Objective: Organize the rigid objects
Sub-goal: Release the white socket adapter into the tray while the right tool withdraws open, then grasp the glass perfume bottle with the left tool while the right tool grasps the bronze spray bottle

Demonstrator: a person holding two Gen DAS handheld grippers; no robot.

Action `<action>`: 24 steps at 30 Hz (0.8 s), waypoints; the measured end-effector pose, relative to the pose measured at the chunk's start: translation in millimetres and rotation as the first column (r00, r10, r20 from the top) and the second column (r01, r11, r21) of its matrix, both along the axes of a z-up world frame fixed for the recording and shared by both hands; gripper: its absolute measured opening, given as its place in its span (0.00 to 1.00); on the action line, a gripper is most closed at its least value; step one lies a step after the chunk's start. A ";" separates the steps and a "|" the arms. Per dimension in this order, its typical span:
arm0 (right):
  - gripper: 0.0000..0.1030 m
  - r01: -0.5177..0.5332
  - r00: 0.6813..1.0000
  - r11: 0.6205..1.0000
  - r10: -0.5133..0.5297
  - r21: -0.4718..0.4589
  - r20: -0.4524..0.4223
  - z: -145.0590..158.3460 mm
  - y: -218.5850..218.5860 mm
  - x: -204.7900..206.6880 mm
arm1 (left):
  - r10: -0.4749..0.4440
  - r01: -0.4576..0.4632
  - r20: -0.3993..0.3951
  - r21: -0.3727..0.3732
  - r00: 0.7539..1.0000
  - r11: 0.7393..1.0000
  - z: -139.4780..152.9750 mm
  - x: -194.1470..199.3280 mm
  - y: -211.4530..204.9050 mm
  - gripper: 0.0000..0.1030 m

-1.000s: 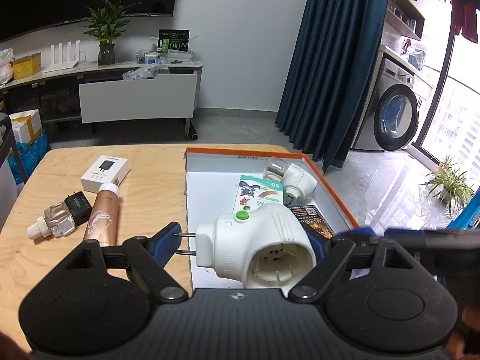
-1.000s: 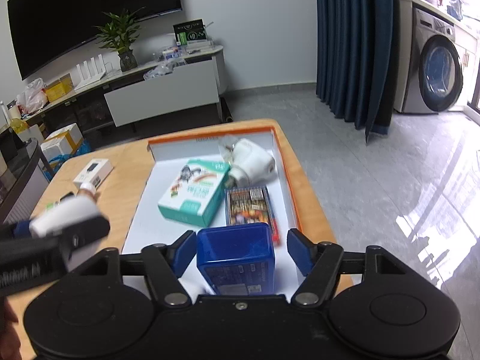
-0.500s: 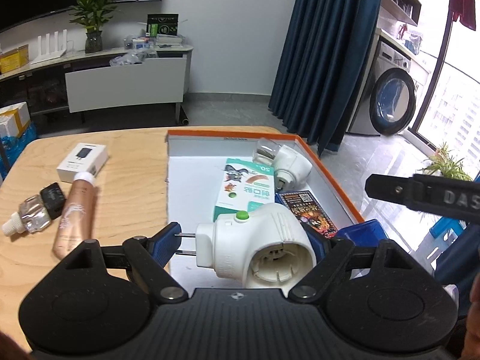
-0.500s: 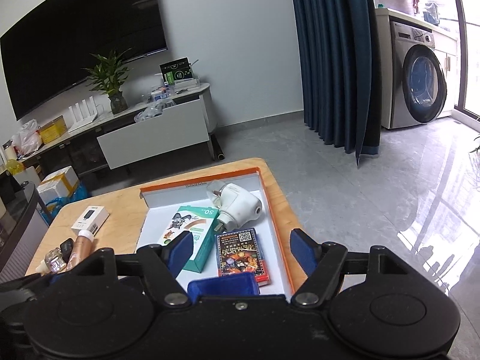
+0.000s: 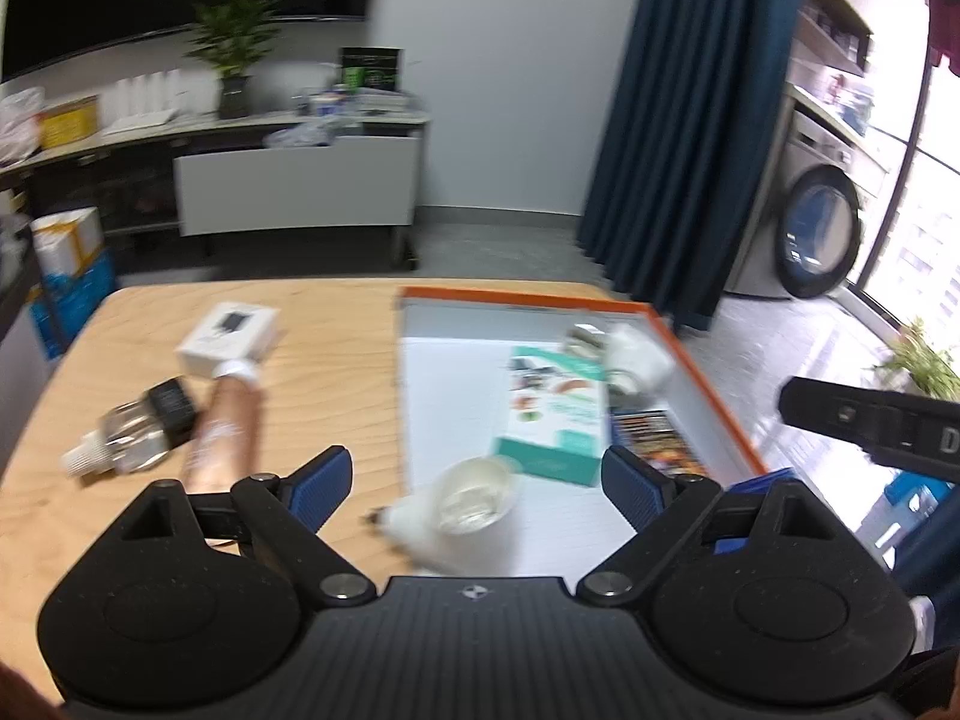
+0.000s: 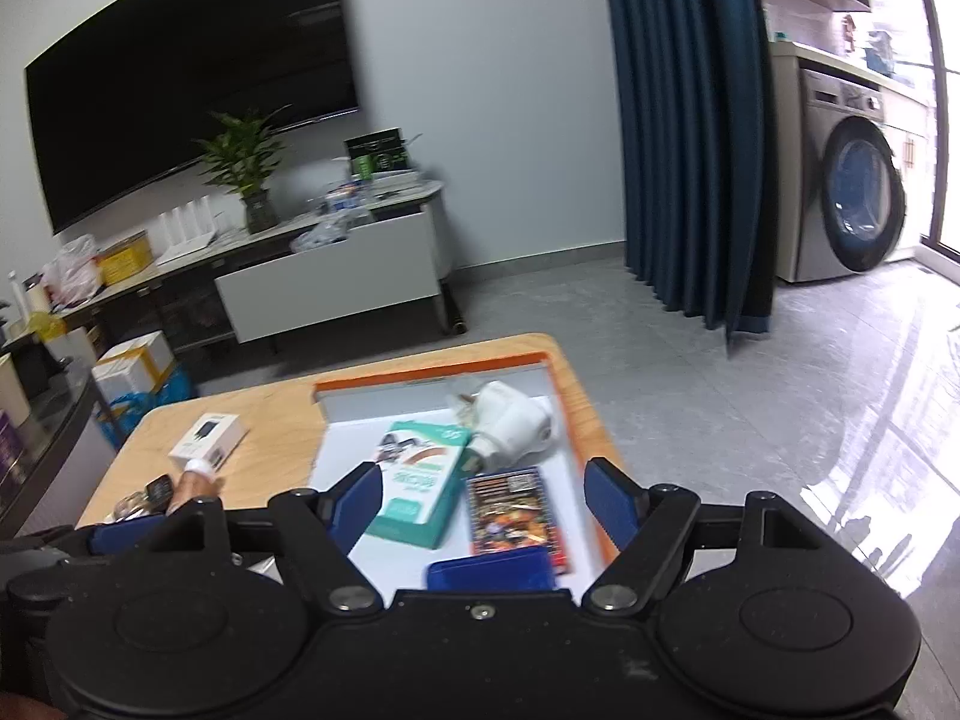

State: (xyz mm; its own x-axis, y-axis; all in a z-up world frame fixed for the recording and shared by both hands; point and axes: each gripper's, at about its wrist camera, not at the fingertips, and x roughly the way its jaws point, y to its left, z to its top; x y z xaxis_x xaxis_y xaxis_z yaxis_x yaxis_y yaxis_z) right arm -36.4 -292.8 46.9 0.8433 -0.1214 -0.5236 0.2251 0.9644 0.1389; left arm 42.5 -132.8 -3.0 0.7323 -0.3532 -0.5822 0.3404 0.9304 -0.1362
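Now that our left tool has just been opening, the white plug adapter it clamped a moment ago lies loose between its wide pads, at the near edge of the orange-rimmed tray; our right tool has likewise been spreading and holds nothing, the blue box resting in the tray below it; two more items look placed, while a bottle and small white box wait on the worktop.

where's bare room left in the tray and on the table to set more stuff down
In the tray, the white floor left of the green box, up to the far wall, is bare. Its right side is crowded: white plug, card pack, blue box. On the table, wood is free between the white box and the tray.
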 end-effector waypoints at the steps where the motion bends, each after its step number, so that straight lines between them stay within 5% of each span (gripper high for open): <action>1: 0.85 -0.011 1.000 1.000 0.011 0.000 -0.003 0.1 3.8 0.7 | 0.018 -0.018 0.002 0.002 1.000 1.000 0.5 -0.7 8.7 0.90; 11: 0.86 -0.147 0.988 0.989 0.146 -0.006 -0.040 -1.9 54.9 16.7 | 0.175 -0.177 0.027 0.070 0.984 0.982 -2.7 18.4 108.7 0.93; 17: 0.86 -0.180 0.982 0.983 0.178 -0.026 -0.063 -4.2 81.3 26.7 | 0.087 -0.097 0.064 0.181 0.994 0.979 -17.0 58.8 148.8 0.95; 24: 0.86 -0.180 0.980 0.982 0.174 -0.053 -0.095 -9.4 103.0 41.3 | -0.144 0.124 0.052 0.282 0.988 0.951 -41.8 103.7 153.9 0.95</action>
State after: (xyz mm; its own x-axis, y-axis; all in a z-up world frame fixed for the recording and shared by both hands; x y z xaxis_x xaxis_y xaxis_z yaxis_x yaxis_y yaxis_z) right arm 4.8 -189.8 37.6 0.8040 -0.0084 -0.5946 0.0592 0.9961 0.0659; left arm 146.2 21.1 -44.8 0.7325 -0.2829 -0.6192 0.4637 0.8733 0.1495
